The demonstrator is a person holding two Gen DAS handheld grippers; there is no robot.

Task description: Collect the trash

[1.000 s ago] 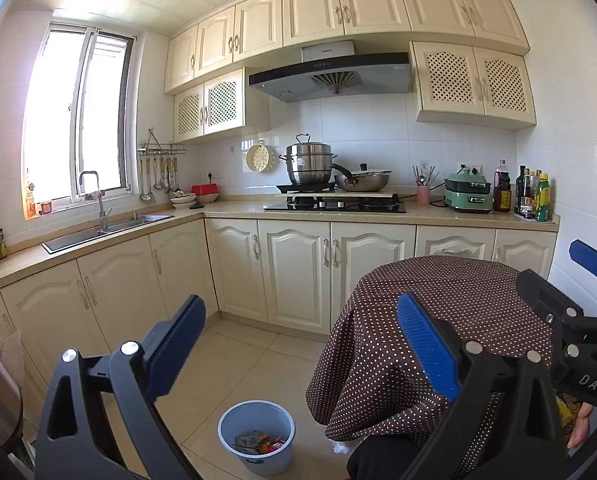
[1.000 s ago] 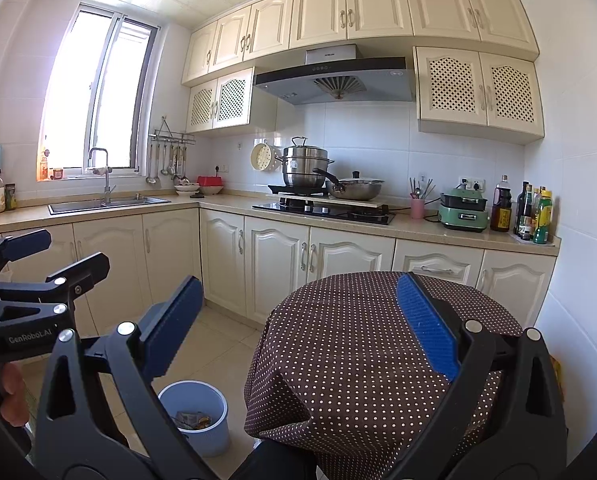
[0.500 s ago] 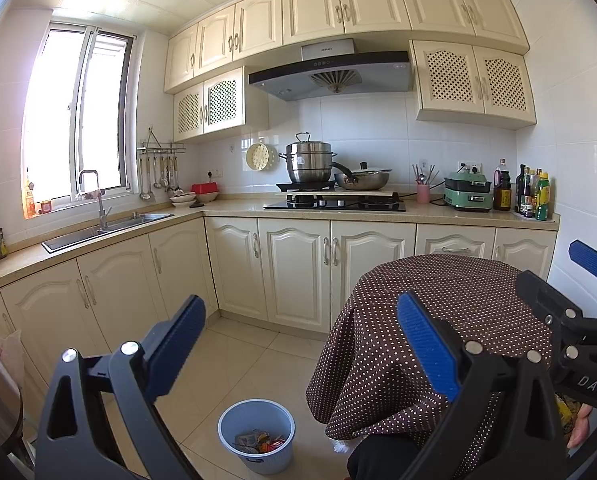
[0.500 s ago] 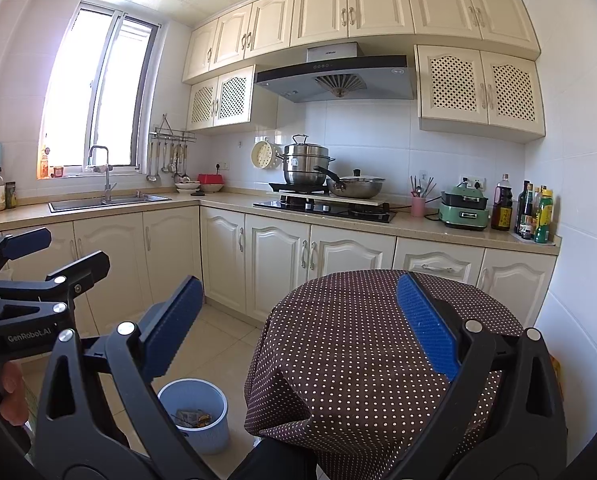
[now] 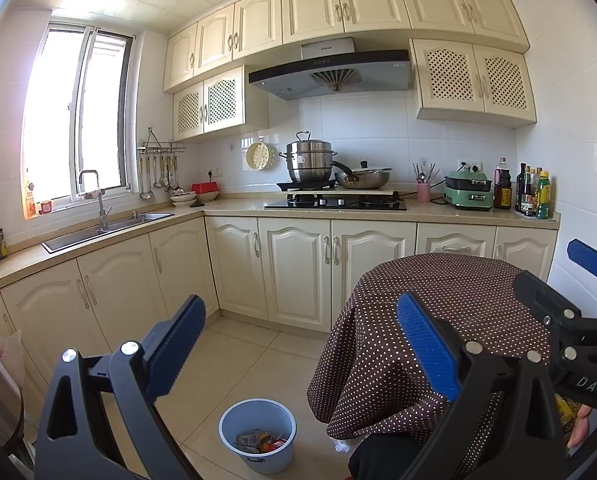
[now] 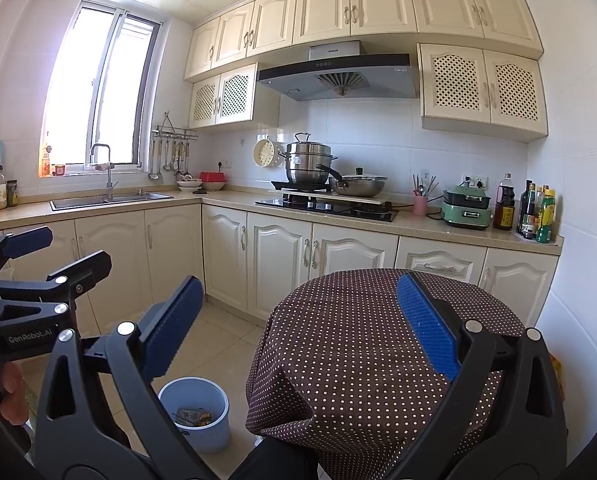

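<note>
Left gripper [image 5: 300,344]: jaws spread wide, holding nothing, raised above the tiled floor [image 5: 242,344]. Right gripper [image 6: 298,324]: likewise spread and empty, over the near edge of the round table [image 6: 358,344], which carries a brown dotted cloth. A blue bin [image 5: 257,446] stands on the floor just left of the table, with wrappers [image 5: 260,439] inside. Beyond: cream cabinets [image 5: 298,272], hob [image 5: 338,202] with steamer pot [image 5: 309,162] and wok [image 5: 363,178], sink [image 5: 106,228] beneath the window [image 5: 78,120].
</note>
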